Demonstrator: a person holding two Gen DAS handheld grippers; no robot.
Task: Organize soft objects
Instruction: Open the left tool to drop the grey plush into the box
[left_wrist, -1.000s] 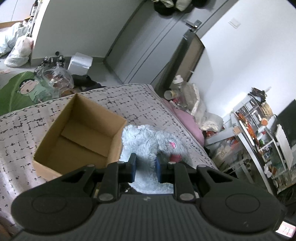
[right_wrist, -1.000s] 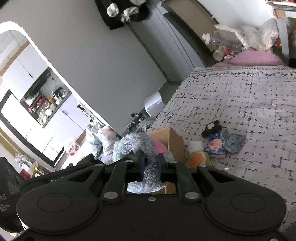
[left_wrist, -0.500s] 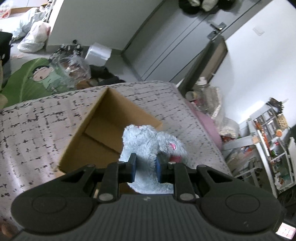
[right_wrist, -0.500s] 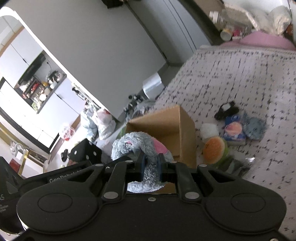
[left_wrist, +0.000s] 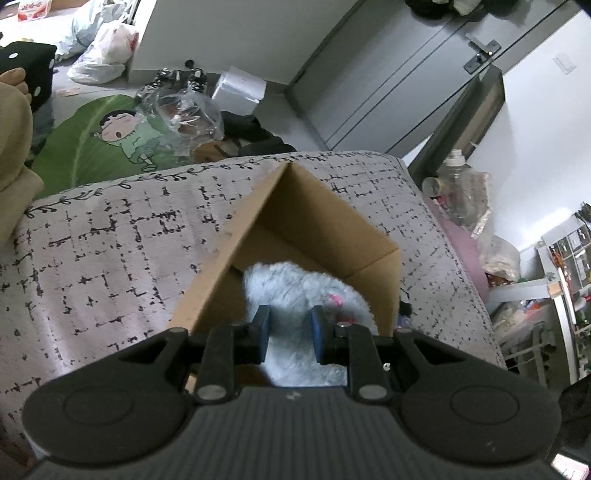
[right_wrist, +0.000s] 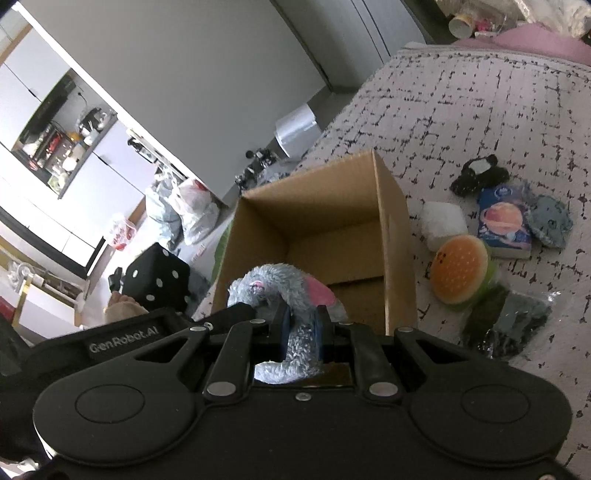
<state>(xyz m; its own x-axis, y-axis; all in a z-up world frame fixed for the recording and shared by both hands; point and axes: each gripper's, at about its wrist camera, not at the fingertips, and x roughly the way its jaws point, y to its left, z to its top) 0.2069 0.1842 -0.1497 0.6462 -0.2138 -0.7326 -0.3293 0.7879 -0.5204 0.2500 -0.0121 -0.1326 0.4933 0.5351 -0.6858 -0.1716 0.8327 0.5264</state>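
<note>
Both grippers hold one fluffy grey plush toy (left_wrist: 295, 291) with pink patches. My left gripper (left_wrist: 290, 332) is shut on its body, and my right gripper (right_wrist: 302, 326) is shut on a grey limb of the plush toy (right_wrist: 284, 284). The toy hangs over the near end of an open cardboard box (left_wrist: 314, 218) that stands on the bed. In the right wrist view the box (right_wrist: 332, 206) shows bare inside. Right of it lie a burger-shaped plush (right_wrist: 461, 273), a white soft block (right_wrist: 441, 223), a black plush (right_wrist: 478, 179), a blue packet (right_wrist: 504, 221) and a grey-blue plush (right_wrist: 550, 221).
The bed has a grey blanket (left_wrist: 110, 251) with black marks. A dark bagged item (right_wrist: 506, 325) lies near the burger plush. On the floor beyond are plastic bags (left_wrist: 99, 55), a green cartoon mat (left_wrist: 107, 136) and a black dice cushion (right_wrist: 159, 277).
Both grippers have carried the plush toy from beside the box to above its opening. The box now sits straight ahead and larger in both views.
</note>
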